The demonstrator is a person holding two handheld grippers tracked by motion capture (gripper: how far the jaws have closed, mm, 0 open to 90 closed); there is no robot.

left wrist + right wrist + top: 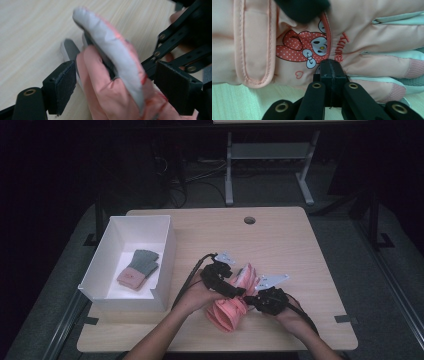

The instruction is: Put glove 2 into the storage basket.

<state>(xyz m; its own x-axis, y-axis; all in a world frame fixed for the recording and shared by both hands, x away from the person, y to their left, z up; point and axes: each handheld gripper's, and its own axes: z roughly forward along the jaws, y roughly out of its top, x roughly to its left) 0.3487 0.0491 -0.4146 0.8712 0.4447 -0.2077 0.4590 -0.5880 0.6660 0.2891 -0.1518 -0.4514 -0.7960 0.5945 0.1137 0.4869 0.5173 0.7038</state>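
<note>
- A person sits at a light wooden table (295, 245) and holds a black two-jaw gripper in each hand.
- A pink ski glove (231, 307) lies on the table near the front edge, between the two hands, partly lifted and bunched.
- The right gripper (331, 70) has its jaws pressed together on the edge of the pink ski glove, just below a printed cartoon bunny with a polka-dot bow.
- The left gripper (115, 82) has its jaws spread wide. A glove finger with a grey underside stands between them, and neither pad presses on it.
- In the high view, the left gripper (235, 291) sits over the middle of the glove, with the right gripper (248, 298) close beside it.
- A white open box (165, 245) stands at the left side of the table, well apart from the hands.
- Inside the box lies a knitted glove (138, 268), grey-green with a pink cuff.
</note>
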